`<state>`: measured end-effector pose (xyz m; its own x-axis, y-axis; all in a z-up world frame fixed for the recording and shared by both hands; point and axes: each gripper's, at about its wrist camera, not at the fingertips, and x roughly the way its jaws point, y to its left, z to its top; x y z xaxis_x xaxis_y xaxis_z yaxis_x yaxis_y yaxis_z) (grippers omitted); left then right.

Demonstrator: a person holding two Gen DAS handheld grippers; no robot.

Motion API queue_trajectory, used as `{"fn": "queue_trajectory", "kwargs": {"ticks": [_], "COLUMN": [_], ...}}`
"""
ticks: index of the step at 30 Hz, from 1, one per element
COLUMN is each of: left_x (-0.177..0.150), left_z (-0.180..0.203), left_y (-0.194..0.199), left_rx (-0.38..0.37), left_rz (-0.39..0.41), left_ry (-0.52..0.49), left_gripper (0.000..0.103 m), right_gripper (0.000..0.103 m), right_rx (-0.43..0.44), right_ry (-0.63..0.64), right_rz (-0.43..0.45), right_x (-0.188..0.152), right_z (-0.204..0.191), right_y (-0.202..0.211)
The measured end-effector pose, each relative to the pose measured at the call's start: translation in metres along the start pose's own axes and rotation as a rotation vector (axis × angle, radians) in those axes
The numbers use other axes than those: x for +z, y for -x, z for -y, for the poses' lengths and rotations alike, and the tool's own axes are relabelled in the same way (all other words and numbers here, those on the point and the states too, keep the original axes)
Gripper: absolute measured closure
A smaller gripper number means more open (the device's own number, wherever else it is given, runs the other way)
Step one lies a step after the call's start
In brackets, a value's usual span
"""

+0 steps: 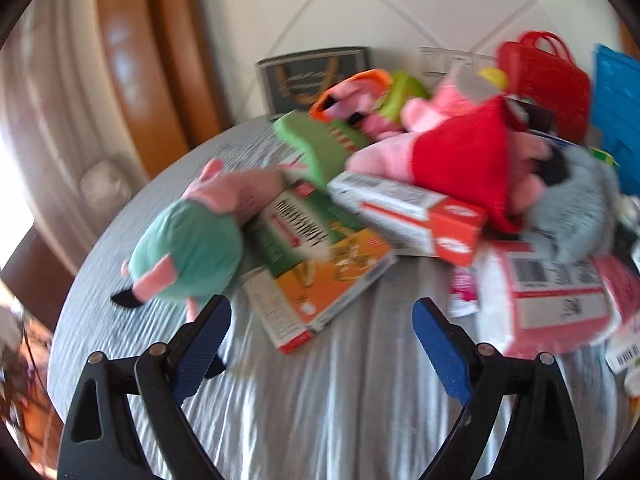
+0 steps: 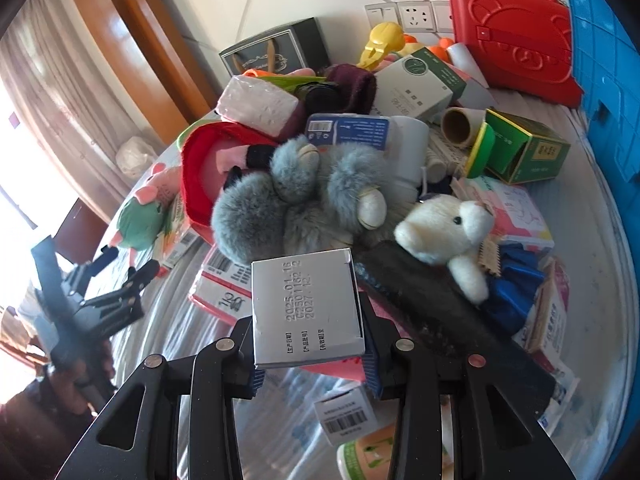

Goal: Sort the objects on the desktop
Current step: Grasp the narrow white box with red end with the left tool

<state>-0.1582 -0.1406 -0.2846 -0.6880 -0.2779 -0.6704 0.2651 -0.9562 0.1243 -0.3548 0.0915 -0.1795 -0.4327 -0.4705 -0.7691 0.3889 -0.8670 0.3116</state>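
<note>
right gripper (image 2: 308,360) clamps a silver box (image 2: 306,308) (left gripper (image 1: 322,336) gapes wide, empty).

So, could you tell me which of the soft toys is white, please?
The small white plush bear in a blue dress, right of the pile. The fluffy grey plush beside it is grey-blue; the others are pink.

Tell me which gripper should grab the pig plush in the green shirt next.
Left. The left gripper is open and empty, with the pig plush just ahead of its left finger. The right gripper is shut on a silver box, so probably unavailable.
</note>
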Motion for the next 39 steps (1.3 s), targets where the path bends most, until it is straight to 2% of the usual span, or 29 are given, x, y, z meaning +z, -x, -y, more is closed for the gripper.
{"fn": "queue_trajectory", "kwargs": {"ticks": [3, 5, 6, 8, 11, 15, 19, 22, 25, 28, 31, 34, 35, 37, 39], "left_x": [-0.005, -0.009, -0.011, -0.016, -0.019, -0.017, -0.013, -0.013, -0.020, -0.020, -0.015, -0.008, -0.007, -0.010, -0.013], "left_z": [-0.014, -0.021, -0.023, -0.028, -0.031, -0.038, -0.034, -0.040, -0.051, -0.050, -0.039, -0.038, -0.039, -0.042, -0.052], "left_y": [-0.015, -0.028, -0.034, -0.043, -0.052, -0.060, -0.063, -0.059, -0.059, -0.064, -0.068, -0.074, -0.075, -0.072, -0.072], "left_rx": [0.035, 0.017, 0.007, -0.028, -0.033, -0.008, 0.055, 0.105, 0.115, 0.049, 0.040, 0.002, -0.008, -0.001, -0.031], "left_rz": [-0.032, -0.070, -0.090, -0.123, -0.148, -0.153, -0.150, -0.134, -0.146, -0.150, -0.135, -0.142, -0.147, -0.148, -0.153], "left_ry": [0.047, 0.066, 0.072, 0.075, 0.055, 0.058, 0.026, 0.058, 0.078, 0.060, -0.007, -0.015, -0.016, -0.015, 0.019], "left_gripper": [0.016, 0.019, 0.026, 0.030, 0.041, 0.041, 0.041, 0.041, 0.041, 0.042, 0.047, 0.059, 0.067, 0.070, 0.074], "right_gripper": [0.065, 0.065, 0.065, 0.065, 0.065, 0.065, 0.065, 0.065, 0.065, 0.065, 0.065, 0.065, 0.065, 0.065, 0.065], "right_rx": [0.016, 0.021, 0.026, 0.031, 0.042, 0.046, 0.050, 0.050, 0.047, 0.047, 0.051, 0.048, 0.047, 0.047, 0.040], "right_ry": [-0.007, -0.007, -0.009, -0.009, -0.013, -0.024, -0.059, -0.065, -0.062, -0.071, -0.082, -0.073, -0.072, -0.073, -0.071], "right_rz": [0.000, 0.001, 0.001, 0.002, 0.012, 0.014, 0.012, 0.009, 0.013, 0.017, 0.014, 0.009, 0.012, 0.021, 0.031], "right_x": [0.002, 0.004, 0.005, 0.006, 0.009, 0.011, 0.009, 0.009, 0.009, 0.010, 0.011, 0.012, 0.012, 0.013, 0.014], "right_z": [-0.001, -0.002, -0.003, -0.003, -0.004, 0.000, 0.007, 0.008, 0.006, 0.007, 0.006, 0.002, 0.001, 0.000, -0.002], "right_y": [-0.002, -0.003, -0.004, -0.004, -0.002, -0.002, -0.003, -0.003, -0.002, -0.003, -0.005, -0.007, -0.006, -0.004, 0.000]}}
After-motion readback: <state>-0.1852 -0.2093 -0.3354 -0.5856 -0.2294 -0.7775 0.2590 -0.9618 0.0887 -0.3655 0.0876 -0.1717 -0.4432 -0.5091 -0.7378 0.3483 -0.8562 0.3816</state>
